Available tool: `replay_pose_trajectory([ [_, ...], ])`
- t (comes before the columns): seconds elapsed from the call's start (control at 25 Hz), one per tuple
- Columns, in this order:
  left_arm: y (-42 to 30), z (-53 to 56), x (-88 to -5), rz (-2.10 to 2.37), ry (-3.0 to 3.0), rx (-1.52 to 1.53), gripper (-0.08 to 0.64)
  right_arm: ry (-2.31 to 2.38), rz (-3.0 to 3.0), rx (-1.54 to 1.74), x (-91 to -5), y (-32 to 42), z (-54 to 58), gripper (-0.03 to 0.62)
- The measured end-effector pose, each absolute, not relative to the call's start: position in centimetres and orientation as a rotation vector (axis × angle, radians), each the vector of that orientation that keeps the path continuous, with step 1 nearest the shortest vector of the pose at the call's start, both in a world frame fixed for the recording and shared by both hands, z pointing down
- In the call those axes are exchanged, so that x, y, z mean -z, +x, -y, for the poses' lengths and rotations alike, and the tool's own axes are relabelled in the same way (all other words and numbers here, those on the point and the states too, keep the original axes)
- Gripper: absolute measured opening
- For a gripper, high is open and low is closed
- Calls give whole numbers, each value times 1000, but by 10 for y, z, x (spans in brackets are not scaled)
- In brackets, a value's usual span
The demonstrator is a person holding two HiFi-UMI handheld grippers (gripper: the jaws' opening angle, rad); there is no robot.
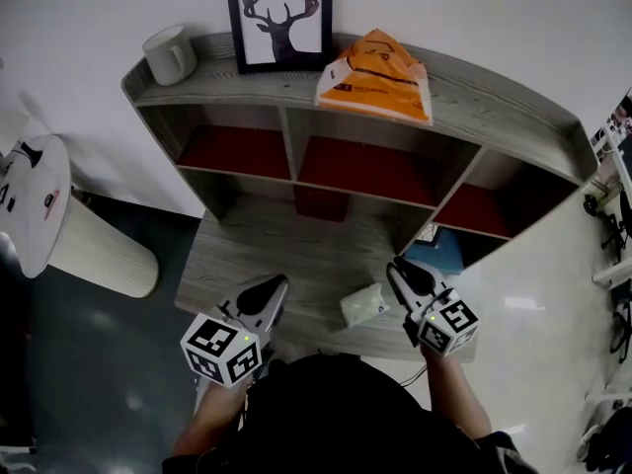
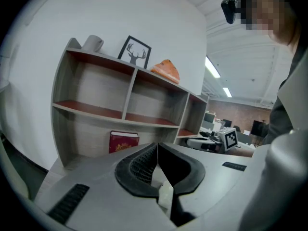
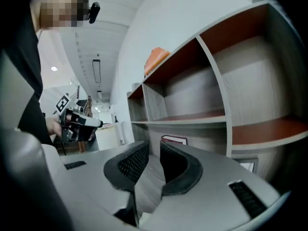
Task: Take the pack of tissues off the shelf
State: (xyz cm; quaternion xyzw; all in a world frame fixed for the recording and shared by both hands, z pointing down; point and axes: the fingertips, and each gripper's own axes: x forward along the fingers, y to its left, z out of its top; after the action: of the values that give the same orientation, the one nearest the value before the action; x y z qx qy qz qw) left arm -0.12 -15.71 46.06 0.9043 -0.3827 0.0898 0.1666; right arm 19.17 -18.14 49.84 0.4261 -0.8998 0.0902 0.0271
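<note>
1. Your right gripper (image 1: 398, 268): jaws barely apart, a thin slit w/ nothing in it. Left gripper (image 1: 275, 286): jaws pressed together, empty. Both hang low over the wood-grain surface (image 1: 296, 255), well below the target.
2. Tissue pack (image 1: 375, 75), as I read it, is the orange one on the shelf's top board (image 1: 513, 102), just right of the framed deer print (image 1: 280, 16). Neither gripper is on it.
3. Risk: that slit is too narrow for the pack. Go in like this and you'll prob. shove it back vs the wall instead of gripping it. Open wide first.
4. Risk: the wrapper looks like thin glossy film, soft and crinkled, w/ a pitched top. A pinch on loose film may slip or tear, so bite the body.
5. Risk: the print stands just beside the pack, w/ a smooth pale mug (image 1: 170, 53) further left. A wide swing could knock the frame.
6. A small pale soft pack (image 1: 363, 304) lies on the surface near the right gripper; can't tell what it is.
</note>
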Motion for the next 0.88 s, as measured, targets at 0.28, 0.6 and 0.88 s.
replay_pose_trajectory([
  [0.28, 41, 152, -440, 1119, 2618, -182, 18, 1105, 2972, -170, -432, 189, 146, 37],
  [0.6, 57, 150, -442, 1114, 2602, -147, 18, 1003, 3043, -118, -401, 188, 138, 37],
  [0.88, 43, 168, -399, 1175, 2736, -135, 18, 1035, 3031, -48, -375, 179, 143, 37],
])
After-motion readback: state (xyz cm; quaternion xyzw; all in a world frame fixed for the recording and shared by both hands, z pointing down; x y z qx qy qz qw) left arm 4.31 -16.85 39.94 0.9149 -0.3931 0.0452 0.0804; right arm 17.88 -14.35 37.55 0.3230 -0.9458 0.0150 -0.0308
